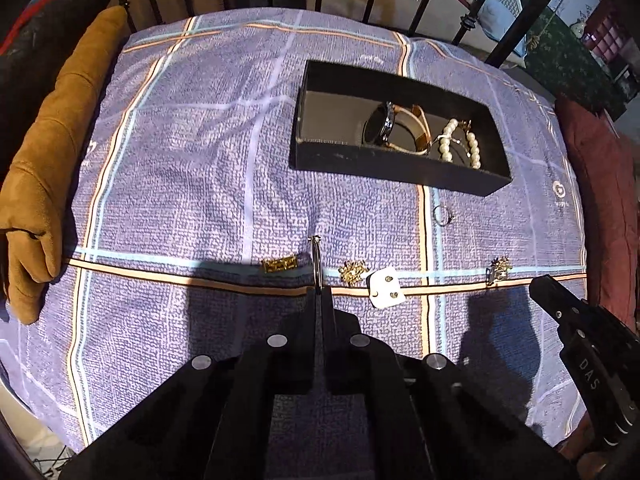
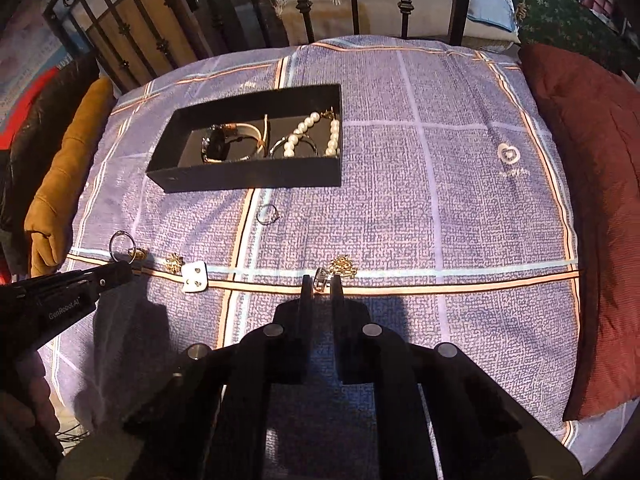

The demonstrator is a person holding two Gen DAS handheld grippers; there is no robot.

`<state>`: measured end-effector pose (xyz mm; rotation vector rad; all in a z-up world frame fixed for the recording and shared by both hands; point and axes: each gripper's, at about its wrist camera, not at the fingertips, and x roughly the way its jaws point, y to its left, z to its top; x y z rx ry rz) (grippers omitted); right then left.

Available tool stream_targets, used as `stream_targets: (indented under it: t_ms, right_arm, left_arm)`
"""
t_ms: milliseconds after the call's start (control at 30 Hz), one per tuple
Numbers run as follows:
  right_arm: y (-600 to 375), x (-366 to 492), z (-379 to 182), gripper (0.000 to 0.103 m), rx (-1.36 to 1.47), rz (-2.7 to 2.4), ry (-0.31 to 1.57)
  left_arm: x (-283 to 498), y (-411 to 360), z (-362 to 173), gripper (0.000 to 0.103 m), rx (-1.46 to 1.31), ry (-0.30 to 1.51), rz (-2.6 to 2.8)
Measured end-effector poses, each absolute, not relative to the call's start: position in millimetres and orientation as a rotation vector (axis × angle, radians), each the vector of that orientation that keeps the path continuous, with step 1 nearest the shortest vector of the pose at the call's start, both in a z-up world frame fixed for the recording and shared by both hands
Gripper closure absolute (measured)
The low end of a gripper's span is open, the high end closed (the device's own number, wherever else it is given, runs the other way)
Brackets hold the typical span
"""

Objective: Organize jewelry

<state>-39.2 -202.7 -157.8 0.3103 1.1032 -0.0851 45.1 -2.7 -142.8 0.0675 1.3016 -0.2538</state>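
My left gripper (image 1: 320, 292) is shut on a thin silver hoop (image 1: 317, 264), which stands edge-on above the fingertips; in the right wrist view the hoop (image 2: 123, 245) shows as a full circle. My right gripper (image 2: 321, 285) is shut on a gold ornament with a clear stone (image 2: 322, 277), low on the checked purple cloth (image 2: 440, 220). A black open box (image 1: 400, 168) holds a watch (image 1: 394, 126) and a pearl bracelet (image 1: 448, 140). Loose on the cloth lie a small silver ring (image 1: 442, 215), a gold clasp (image 1: 279, 265), a gold cluster (image 1: 352, 272) and a white earring card (image 1: 385, 286).
A brown cushion (image 1: 60, 152) borders the cloth on the left and a dark red cushion (image 2: 580, 200) on the right. A black metal railing (image 2: 304, 12) stands behind the far edge. The right part of the cloth holds only a printed heart logo (image 2: 509, 155).
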Motion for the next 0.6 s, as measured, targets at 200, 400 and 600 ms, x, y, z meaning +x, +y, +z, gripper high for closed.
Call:
stream_targets:
  t_ms: [200,400,600]
  right_arm:
    - [-207.9,-34.6,-134.0,0.094,0.336,-0.091,1.049]
    - [-219.9,-34.2,-119.5,0.094,0.351,-0.121,1.018]
    - [-222.2,-31.0,-107.1,0.094,0.351,-0.116,0.993]
  left_arm:
    - [53.6,-12.0,-112.6,0.101,0.061,1.244,-0.283]
    - [56.6,-30.8,-86.6,0.101,0.092,1.191,-0.313]
    - [60.2,-42.2,-72.1,0.101,0.096,1.158,-0.336]
